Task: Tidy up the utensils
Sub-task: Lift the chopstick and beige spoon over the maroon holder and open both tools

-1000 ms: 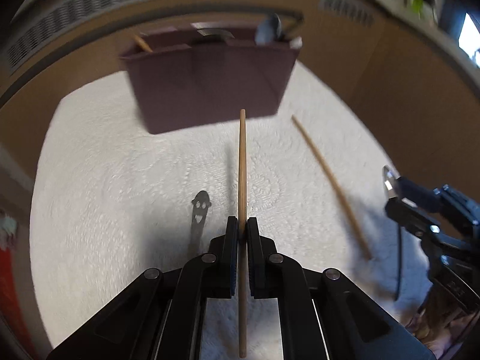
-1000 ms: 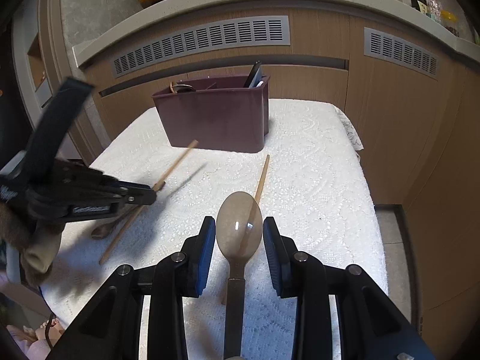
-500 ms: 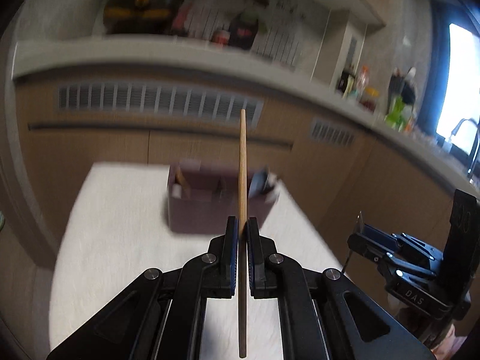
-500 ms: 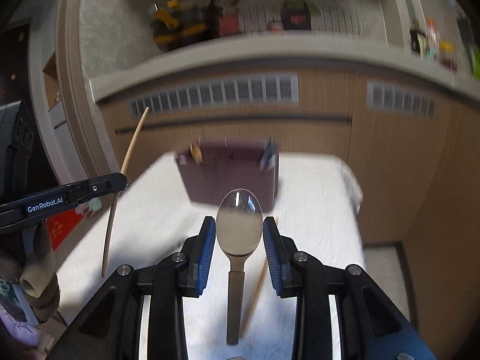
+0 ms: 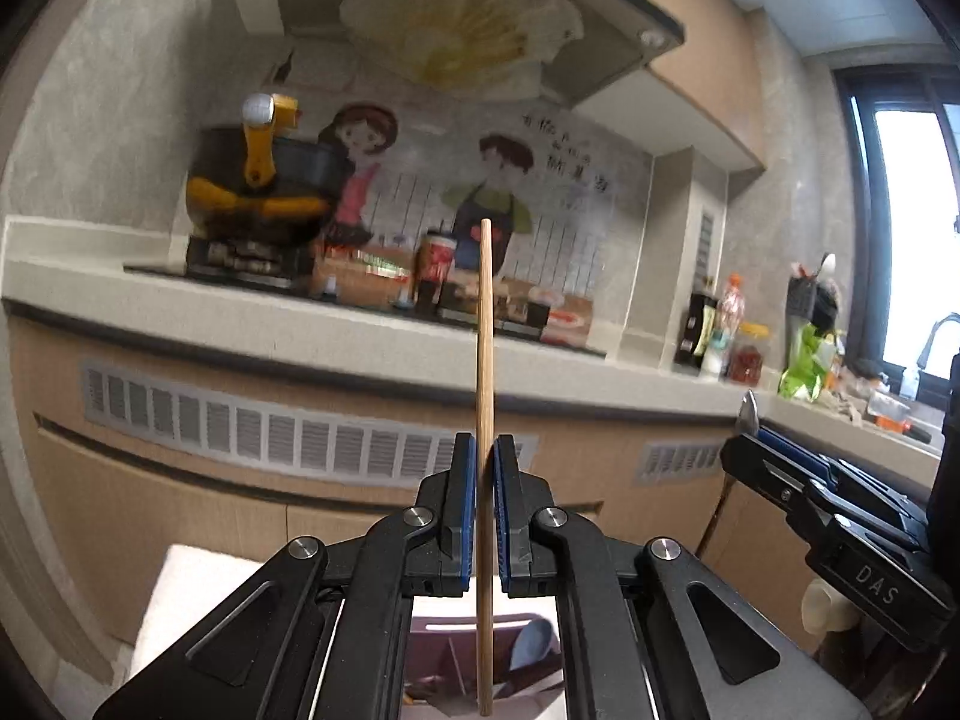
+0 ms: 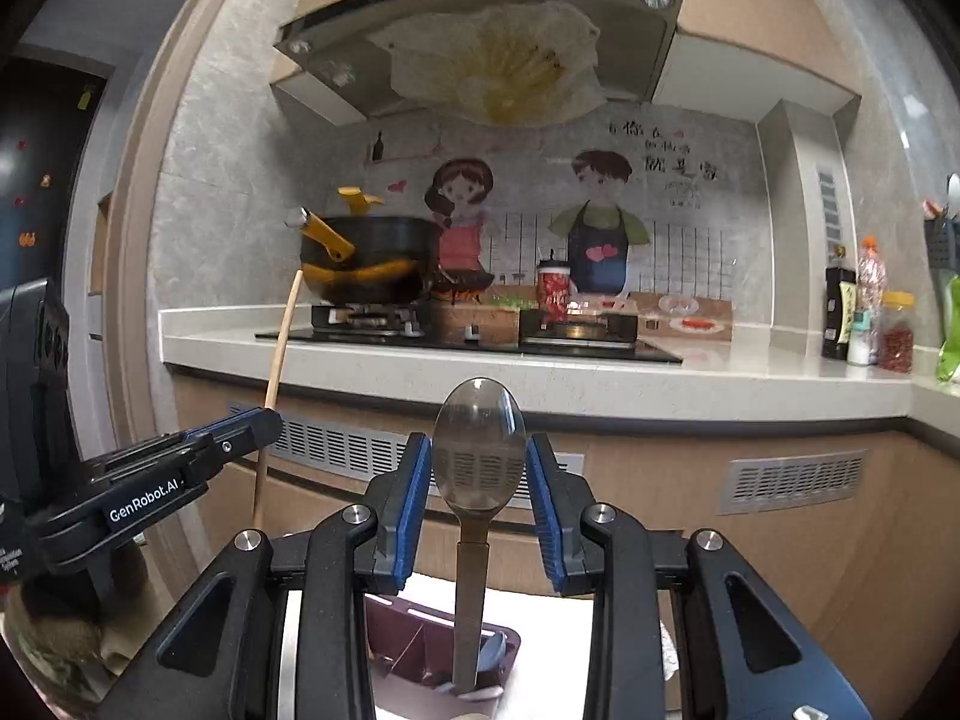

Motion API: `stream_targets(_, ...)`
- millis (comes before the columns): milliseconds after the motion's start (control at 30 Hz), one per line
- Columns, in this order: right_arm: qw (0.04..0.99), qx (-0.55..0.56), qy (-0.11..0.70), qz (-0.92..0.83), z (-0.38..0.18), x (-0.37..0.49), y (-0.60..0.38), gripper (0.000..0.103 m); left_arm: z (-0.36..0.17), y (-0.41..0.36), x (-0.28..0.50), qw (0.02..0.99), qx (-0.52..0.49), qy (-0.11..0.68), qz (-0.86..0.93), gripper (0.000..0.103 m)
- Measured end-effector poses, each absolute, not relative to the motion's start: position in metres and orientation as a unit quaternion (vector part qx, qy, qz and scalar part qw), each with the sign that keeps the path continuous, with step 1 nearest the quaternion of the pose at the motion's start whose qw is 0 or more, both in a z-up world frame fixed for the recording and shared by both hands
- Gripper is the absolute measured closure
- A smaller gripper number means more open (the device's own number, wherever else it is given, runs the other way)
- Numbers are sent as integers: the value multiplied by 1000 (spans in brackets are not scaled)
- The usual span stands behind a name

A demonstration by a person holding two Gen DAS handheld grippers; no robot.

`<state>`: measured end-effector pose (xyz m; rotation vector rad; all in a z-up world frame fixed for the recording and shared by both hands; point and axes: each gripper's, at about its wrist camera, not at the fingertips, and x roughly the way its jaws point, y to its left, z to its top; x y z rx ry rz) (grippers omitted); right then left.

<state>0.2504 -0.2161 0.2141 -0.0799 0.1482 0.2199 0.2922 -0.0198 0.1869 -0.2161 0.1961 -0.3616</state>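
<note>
Kitchen beyond. Keep chopstick (image 5: pixel 485 330) clenched upright in left claw (image 5: pixel 486 443), spoon (image 6: pixel 478 462) gripped in right claw (image 6: pixel 478 439); lower straight into separate organizer (image 6: pixel 390 624) compartments, then release.

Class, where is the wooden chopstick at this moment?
In the left wrist view the chopstick stands upright, clamped in the left hand-held gripper, its lower end over the maroon utensil box.

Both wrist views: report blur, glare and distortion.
Left wrist: counter background soft with blur, window blown out, chopstick sharp. Right wrist: mostly crisp, spoon bowl mirrors the vent grille, counter edge bowed by fisheye.
</note>
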Motion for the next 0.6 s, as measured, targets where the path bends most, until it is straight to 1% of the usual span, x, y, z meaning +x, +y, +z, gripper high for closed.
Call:
stream_targets(300,982,-24,143,117,161,323,-208,73,129,-23,350,970,-106,154,-156,97)
stream_targets(600,972,-30,206,112,103,357,-201,73,69,-29,387,958,-117,216,-145,97)
